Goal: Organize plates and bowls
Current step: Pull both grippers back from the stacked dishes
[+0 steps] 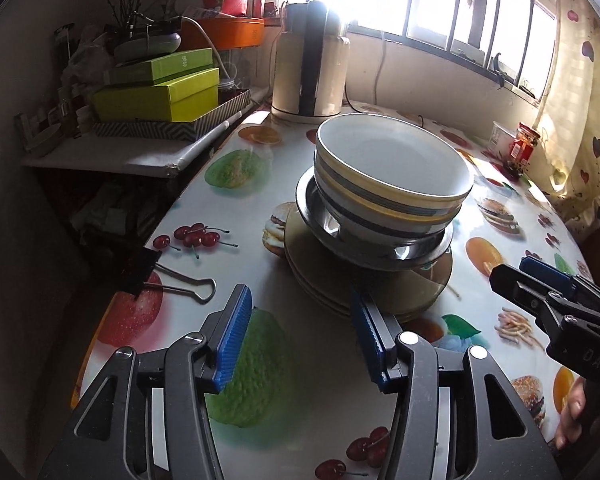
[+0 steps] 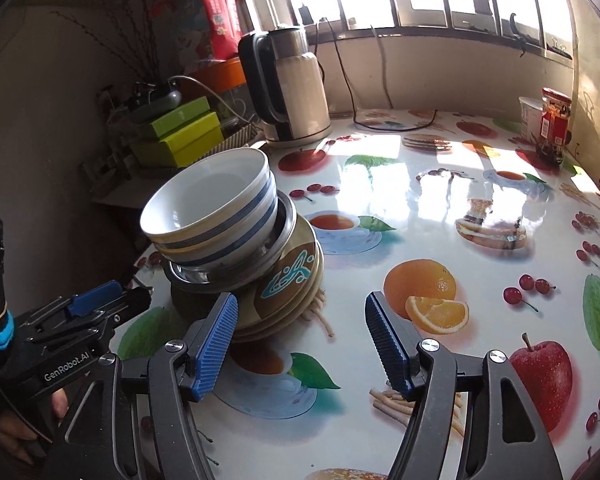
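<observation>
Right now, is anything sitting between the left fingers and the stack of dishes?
Nothing visible. Only bare tablecloth lies between the open left gripper and the plates under the striped bowl.

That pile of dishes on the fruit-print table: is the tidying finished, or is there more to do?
It looks nearly done. Two striped bowls sit nested in a steel bowl on a stack of brown plates. Nothing is in hand: the left hand-held gripper and right hand-held gripper are both open and empty. No other loose plates or bowls show on the table.
</observation>
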